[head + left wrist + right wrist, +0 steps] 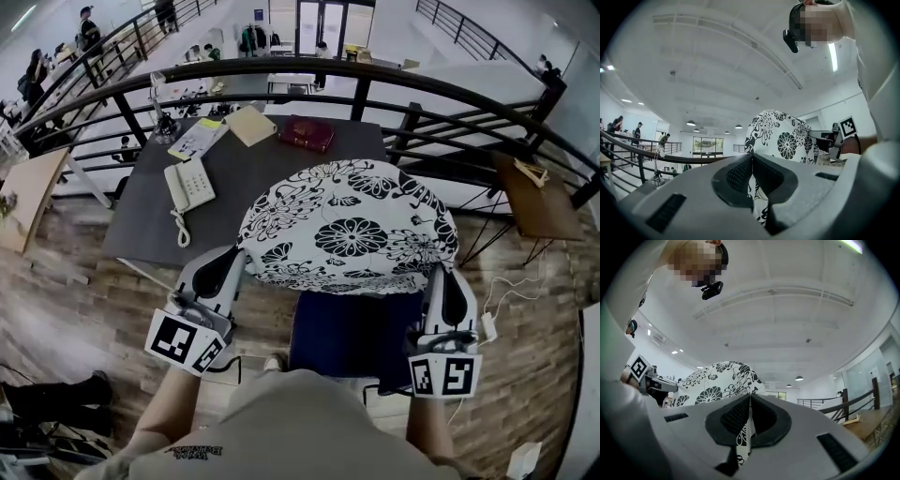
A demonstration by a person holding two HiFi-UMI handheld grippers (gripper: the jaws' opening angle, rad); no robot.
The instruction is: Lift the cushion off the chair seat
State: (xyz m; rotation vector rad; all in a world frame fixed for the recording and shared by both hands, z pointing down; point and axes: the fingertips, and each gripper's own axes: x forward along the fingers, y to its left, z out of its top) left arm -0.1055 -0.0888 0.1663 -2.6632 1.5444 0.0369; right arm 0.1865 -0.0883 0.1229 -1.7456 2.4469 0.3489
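Both grippers hold the cushion (349, 230), a rounded pad in white fabric printed with black flowers. The left gripper (236, 255) has its fingers closed on the cushion's near left edge. In the left gripper view, the left gripper's (752, 169) dark ribbed fingers (738, 174) press together with a fold of the printed fabric pinched between them. The cushion (780, 136) rises above and beyond them.

The right gripper (441, 274) grips the near right edge in the same way. In the right gripper view, its (749, 416) fingers (735, 417) are shut on a thin fold of the fabric. The cushion (719, 380) bulges up to their left.

From the head view, the cushion hangs between the two grippers over the far part of the blue chair seat (352, 333), whose near part shows bare beneath the cushion's edge. Its far edge overlaps the near side of a dark grey tabletop (234, 183); I cannot tell whether it touches anything there.

On the tabletop lie a cream telephone (188, 185) with a coiled cord at the left, a printed booklet (197, 139) beyond it, a tan notebook (249, 125) and a maroon book (306, 132). A black curved railing (281, 70) runs behind the tabletop, and a small wooden side table (534, 197) stands to the right on the plank floor (75, 300).
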